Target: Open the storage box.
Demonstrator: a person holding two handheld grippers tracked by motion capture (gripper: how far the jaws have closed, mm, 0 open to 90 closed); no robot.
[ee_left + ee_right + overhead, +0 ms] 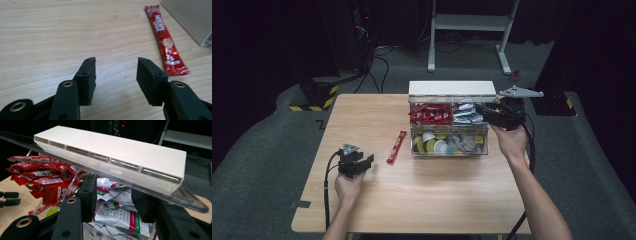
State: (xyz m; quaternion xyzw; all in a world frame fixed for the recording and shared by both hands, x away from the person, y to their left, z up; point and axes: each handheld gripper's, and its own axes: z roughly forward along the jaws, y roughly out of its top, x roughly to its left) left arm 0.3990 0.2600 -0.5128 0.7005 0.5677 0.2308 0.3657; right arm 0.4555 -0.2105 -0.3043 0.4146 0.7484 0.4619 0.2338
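Sachet work: the red Nescafé stick lies flat on the wooden table, at two o'clock from the left gripper, whose empty jaws stand parted. The right gripper seems to prop the clear organiser's lid, jaws apparently around its edge. Approach the stick crosswise at its middle, then carry it to the red-stick compartment.

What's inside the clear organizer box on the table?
In the clear organizer box, the back holds red stick sachets and white-green packets; the front holds round capsules and small packets. Whatever lies beneath these piles is covered.
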